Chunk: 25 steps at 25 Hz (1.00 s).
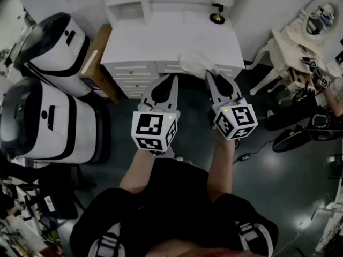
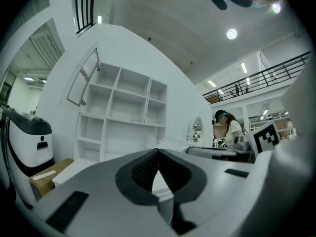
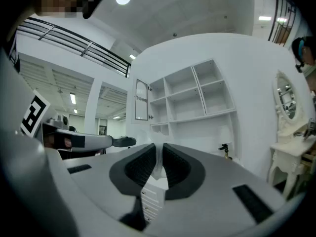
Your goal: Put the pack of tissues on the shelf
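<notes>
Both grippers are held side by side in front of a white worktop [image 1: 161,36], over its near edge. The right gripper [image 1: 209,73] has its jaws drawn narrow and clamped on the pack of tissues [image 1: 196,63]. In the right gripper view a thin fold of white wrapper [image 3: 158,168] sits pinched between the 2 dark ribbed pads [image 3: 140,169]. In the head view the pack appears as a crumpled white bundle projecting beyond the jaw tips, above the near edge of the worktop, right of centre and over the drawer fronts [image 1: 134,71]. The pack is not on the shelf [image 1: 126,4], which stands at the far left of the worktop. Its white open compartments show bare in both gripper views [image 2: 123,107] [image 3: 192,98]. The left gripper [image 1: 173,77] lies just left of the pack. Its jaws are closed tip to tip with nothing between them, as the left gripper view confirms [image 2: 158,152]. A small lamp [image 1: 217,16] with a brass-coloured base stands at the far right of the worktop. A cardboard box [image 1: 96,63] sits on the floor against the worktop's left end. Further left are 2 white and black machines, 1 far [image 1: 48,42] and 1 near [image 1: 43,116]. A white vanity table with an oval mirror [image 1: 320,17] stands well apart at far right.
</notes>
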Motion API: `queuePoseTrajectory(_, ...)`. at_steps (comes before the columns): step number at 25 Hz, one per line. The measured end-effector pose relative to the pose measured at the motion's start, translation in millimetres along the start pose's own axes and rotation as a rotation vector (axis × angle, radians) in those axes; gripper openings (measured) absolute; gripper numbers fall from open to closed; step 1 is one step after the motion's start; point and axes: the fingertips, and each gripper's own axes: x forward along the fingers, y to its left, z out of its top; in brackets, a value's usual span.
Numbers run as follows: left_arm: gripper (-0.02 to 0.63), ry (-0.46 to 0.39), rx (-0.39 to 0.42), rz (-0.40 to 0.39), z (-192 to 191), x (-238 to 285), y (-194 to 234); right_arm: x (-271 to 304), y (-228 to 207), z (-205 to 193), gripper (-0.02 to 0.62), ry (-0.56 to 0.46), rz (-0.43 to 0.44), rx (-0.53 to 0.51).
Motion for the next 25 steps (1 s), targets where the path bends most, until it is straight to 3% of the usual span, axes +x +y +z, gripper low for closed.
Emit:
queuePoseTrajectory(13, 0.011, -0.014, -0.013, -0.032, 13.4, -7.6, -4.1, 3.9, 13.8, 5.2, 0.052, -0.019, 0.066, -0.002)
queuePoseTrajectory(25, 0.011, -0.010, -0.003, -0.034, 14.8, -11.9, -11.7, -4.4, 9.4, 7.8, 0.052, -0.033, 0.062, 0.034)
